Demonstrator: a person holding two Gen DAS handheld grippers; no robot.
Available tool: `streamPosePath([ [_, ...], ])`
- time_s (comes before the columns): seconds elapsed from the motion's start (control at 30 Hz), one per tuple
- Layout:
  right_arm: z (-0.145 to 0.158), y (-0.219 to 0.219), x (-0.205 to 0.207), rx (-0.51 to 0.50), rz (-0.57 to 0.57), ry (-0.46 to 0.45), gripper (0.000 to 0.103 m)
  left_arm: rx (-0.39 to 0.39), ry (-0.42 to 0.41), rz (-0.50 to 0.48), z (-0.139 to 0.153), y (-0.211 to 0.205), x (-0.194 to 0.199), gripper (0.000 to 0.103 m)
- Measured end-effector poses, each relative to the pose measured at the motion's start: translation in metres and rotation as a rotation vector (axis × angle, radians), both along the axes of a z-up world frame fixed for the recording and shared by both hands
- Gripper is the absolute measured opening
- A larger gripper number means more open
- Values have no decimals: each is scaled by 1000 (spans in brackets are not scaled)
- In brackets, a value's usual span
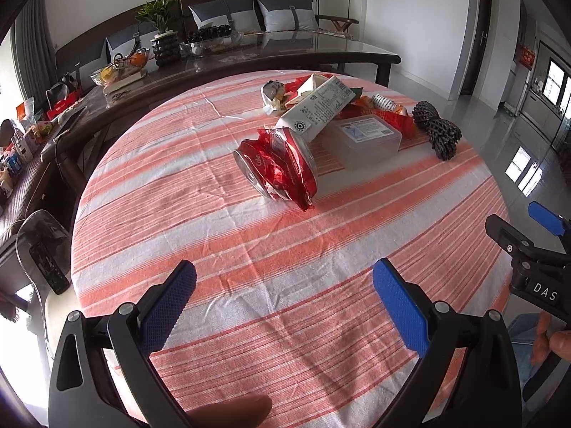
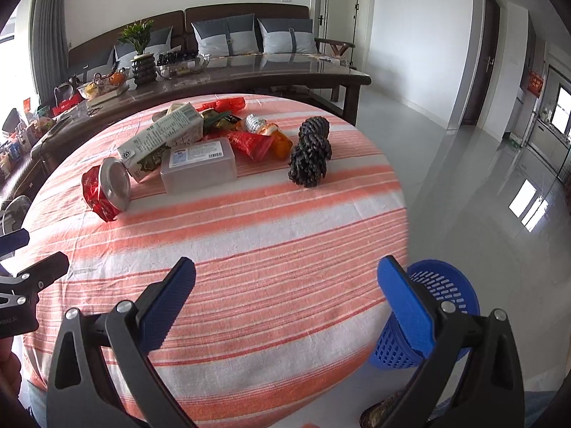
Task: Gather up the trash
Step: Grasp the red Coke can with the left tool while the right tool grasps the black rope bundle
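Orange-and-white striped cloth on round tabletop (image 2: 249, 235); trash cluster at far side, well ahead of both grippers. Blue perforated plastic basket (image 2: 449, 285) on floor just beside tabletop's right edge, contents not visible. Crushed red soda can (image 1: 276, 167) nearest, long axis running left-right across left gripper (image 1: 283, 306). Black mesh foam net (image 2: 310, 153) lies nearer right gripper (image 2: 285, 303). Both grippers wide apart, holding nothing.

"DAS" is printed in white on the right gripper (image 1: 535, 249) at the right edge; "Cola" can be read on the crushed red can (image 1: 276, 166), centre of frame
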State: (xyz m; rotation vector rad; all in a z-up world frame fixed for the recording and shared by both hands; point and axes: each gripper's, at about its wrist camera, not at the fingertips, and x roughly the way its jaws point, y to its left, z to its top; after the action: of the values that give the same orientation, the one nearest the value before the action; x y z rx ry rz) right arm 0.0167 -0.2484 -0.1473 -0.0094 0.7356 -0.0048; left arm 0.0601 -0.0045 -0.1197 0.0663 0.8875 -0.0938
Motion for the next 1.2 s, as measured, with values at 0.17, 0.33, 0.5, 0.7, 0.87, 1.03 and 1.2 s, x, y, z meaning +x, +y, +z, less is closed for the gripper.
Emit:
streamPosePath([
  [0.17,-21,-1,19,28,39,70,98,-2,70,53,-24,-4,34,98],
  [0.33,-36,5,37,-11,73,116,98,3,117,115,-39,1,52,98],
  [0.5,-40,4,45,-2,88,118,98,2,112,133,-40,2,61,99],
  [0.7,-41,1,46,30,94,115,98,-9,91,162,-41,1,67,99],
  [0.87,-40,1,44,27,101,111,98,-31,111,110,-37,5,68,99],
  [1.03,-41,1,43,29,101,102,98,-147,100,93,-30,10,84,99],
  [1.2,-27,-14,44,54,71,75,98,-147,103,121,-24,11,111,99],
])
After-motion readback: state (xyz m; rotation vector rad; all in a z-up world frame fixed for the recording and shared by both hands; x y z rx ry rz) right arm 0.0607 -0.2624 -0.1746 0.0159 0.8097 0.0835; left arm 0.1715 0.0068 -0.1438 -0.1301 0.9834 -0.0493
